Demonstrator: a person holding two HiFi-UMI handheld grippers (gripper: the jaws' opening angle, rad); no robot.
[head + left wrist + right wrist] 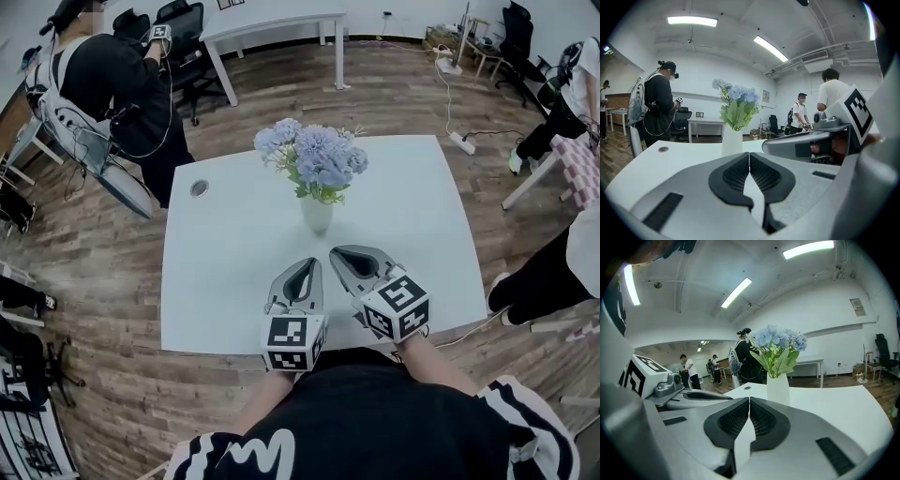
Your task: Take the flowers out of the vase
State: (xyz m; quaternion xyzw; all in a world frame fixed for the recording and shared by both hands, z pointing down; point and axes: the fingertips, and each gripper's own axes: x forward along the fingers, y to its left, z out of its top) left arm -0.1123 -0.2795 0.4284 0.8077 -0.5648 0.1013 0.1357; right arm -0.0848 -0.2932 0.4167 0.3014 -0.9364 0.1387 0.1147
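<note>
Head view: beyond the far left corner of the white tabletop (pixel 225 253), a person in dark clothes (pixel 108 75) stands on the wood floor wearing a pale backpack-like rig. Just inside that corner a round cable port (pixel 199 188) sits flush in the surface.

Close to the near edge, a little left of centre, the left claw (pixel 308 266) points toward the far edge. The left gripper view shows its two dark ribbed pads (pixel 736 176) pressed together with nothing between them.

Ahead of it, at about the middle of the tabletop, the vase (pixel 317 214) stands upright. It is plain white and slim, tapering toward its foot. The flowers (pixel 314 155) stand in it as a full, rounded bunch of pale blue and lilac heads, each made of many small petals. Broad green leaves spread beneath them at the vase's mouth, and a few thin sprigs stick out on the right. The bunch is far wider than the vase. Neither claw touches the vase or the flowers; both are well short of them.

Just right of the left claw, the right claw (pixel 342 255) angles toward the vase from the near edge. Its pads are likewise closed flat on each other and empty.

On the floor past the far right corner lies a white power strip (pixel 462 142).
</note>
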